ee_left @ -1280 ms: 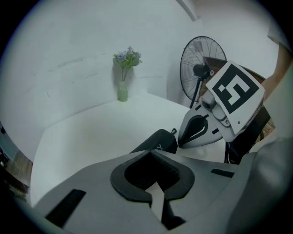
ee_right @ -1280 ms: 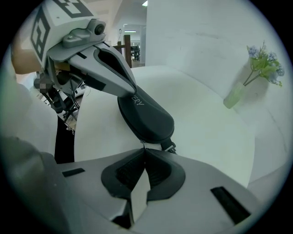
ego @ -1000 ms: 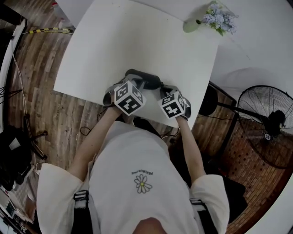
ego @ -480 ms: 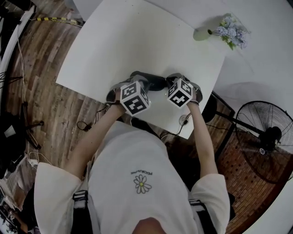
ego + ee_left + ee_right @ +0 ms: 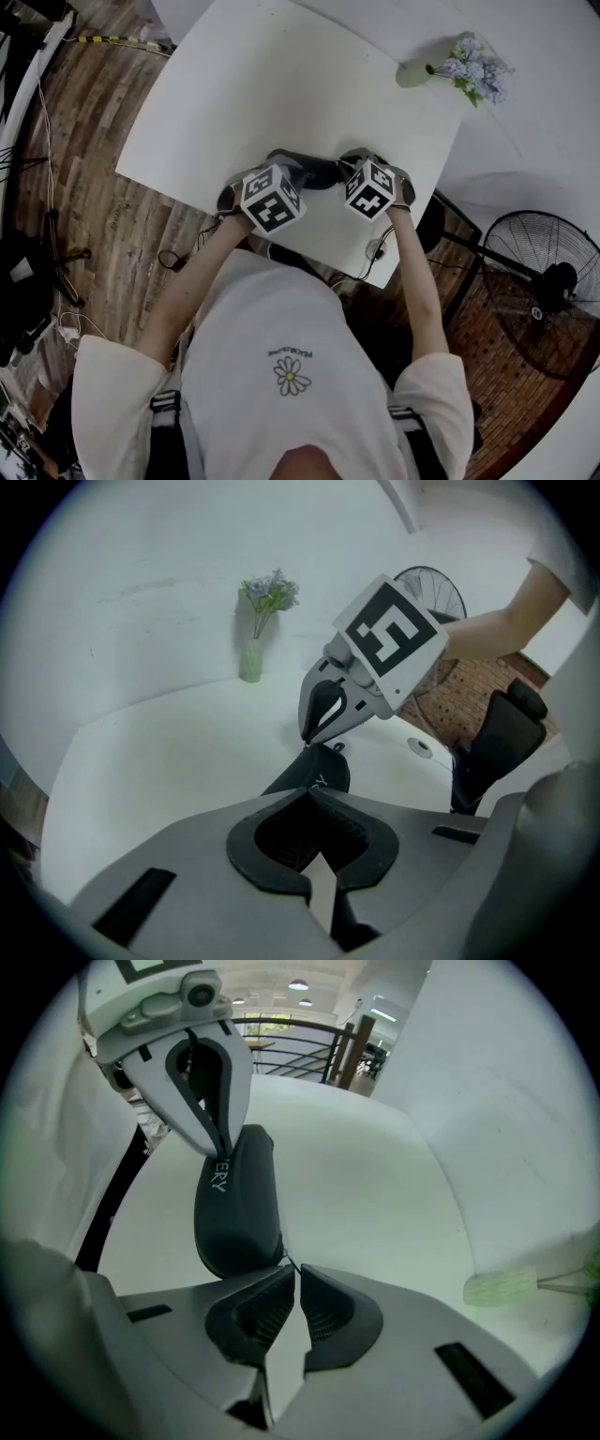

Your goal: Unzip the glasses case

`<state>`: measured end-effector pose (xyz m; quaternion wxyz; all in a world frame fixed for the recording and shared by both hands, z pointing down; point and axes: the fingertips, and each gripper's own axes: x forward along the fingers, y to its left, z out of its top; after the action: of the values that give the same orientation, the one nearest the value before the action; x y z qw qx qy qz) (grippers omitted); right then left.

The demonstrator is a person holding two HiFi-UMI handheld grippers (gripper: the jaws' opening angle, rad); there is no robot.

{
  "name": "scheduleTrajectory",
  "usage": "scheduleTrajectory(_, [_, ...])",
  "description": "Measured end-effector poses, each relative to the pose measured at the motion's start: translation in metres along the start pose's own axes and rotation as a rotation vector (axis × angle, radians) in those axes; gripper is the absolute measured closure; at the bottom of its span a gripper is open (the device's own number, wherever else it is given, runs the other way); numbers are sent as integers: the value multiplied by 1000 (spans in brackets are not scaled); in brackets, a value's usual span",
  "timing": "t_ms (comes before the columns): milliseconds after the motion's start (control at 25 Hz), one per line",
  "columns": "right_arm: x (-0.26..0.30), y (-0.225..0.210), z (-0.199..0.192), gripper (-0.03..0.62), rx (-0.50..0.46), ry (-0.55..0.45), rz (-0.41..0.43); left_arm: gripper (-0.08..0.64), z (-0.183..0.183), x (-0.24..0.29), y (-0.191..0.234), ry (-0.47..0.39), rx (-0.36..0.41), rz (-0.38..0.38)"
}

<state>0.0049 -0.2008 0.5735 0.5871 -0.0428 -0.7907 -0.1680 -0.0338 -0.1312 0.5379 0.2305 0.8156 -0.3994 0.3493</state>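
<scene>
Presently, glasses case [image 5: 314, 171] lies near table's [image 5: 244, 84] 6 o'clock edge. Left gripper [image 5: 309, 803], tongs closed, tips on its 9 o'clock end. Right gripper [image 5: 291, 1274] apparently pinches zipper pull [image 5: 285, 1260] at 3 o'clock. Best: draw pull steadily along seam, case anchored.

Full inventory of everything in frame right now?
glasses case: 1, dark, near edge of the table, between the grippers
zip pull: 1, thin metal, at the case's right end
table: 1, white, centre
vase of flowers: 1, pale green with bluish blooms, table's far right corner
fan: 1, black, on the floor right of the table
floor: 1, brown wood, around the table
shirt: 1, white with daisy print, person's torso
left hand-held gripper: 1, grey, shut, tips against the case's left end
right hand-held gripper: 1, grey, shut on the zip pull
</scene>
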Motion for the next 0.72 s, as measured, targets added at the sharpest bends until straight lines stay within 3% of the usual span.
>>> scheduleTrajectory(120, [-13,-14,-2,583,114,-25,-181,546,-1,-4,-1,-39,-53,-37])
scheduleTrajectory(240, [-35,-18,-4,571,246,-93,-313,546,0,-9,-1,-49,-9,-17])
scheduleTrajectory(360, [-55,-7,-6,452,443,-204,-341,546,11,-18,-1,-82,81,30])
scheduleTrajectory(440, [-65,3,-9,448,559,-269,-356,535,20,-26,-4,-112,136,45])
scheduleTrajectory(520, [-70,15,-11,448,654,-317,-365,470,23,-33,-9,-117,190,52])
scheduleTrajectory(720, [-62,47,-12,450,835,-385,-351,379,0,-34,-17,-23,337,86])
